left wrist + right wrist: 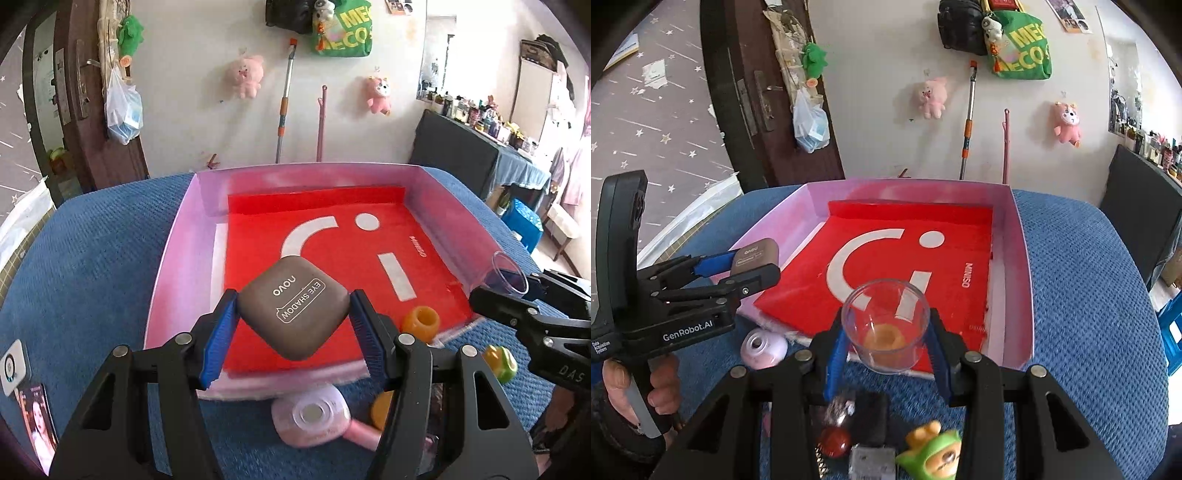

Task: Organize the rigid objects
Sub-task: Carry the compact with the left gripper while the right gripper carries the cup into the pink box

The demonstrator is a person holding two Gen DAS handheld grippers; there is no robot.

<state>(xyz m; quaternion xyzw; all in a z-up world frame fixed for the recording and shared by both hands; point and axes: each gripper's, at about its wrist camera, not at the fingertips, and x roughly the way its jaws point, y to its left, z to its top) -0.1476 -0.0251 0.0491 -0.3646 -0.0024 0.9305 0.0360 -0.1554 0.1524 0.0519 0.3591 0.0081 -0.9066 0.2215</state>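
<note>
Over the pink tray's [173,258] near edge, my left tool [293,321] grips an eyeshadow case [293,317], my right tool [886,332] a clear cup [886,325]; an orange ring [421,319] lies below, a pink fan [314,417] nearer.

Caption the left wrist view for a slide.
Left gripper holds a brown eyeshadow case over the pink tray.

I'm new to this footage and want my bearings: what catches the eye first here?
The big pink tray with its red liner on the blue cloth. Over its near edge, the left tongs clamp a brown eye shadow case, while the right tongs hold a clear cup.
</note>
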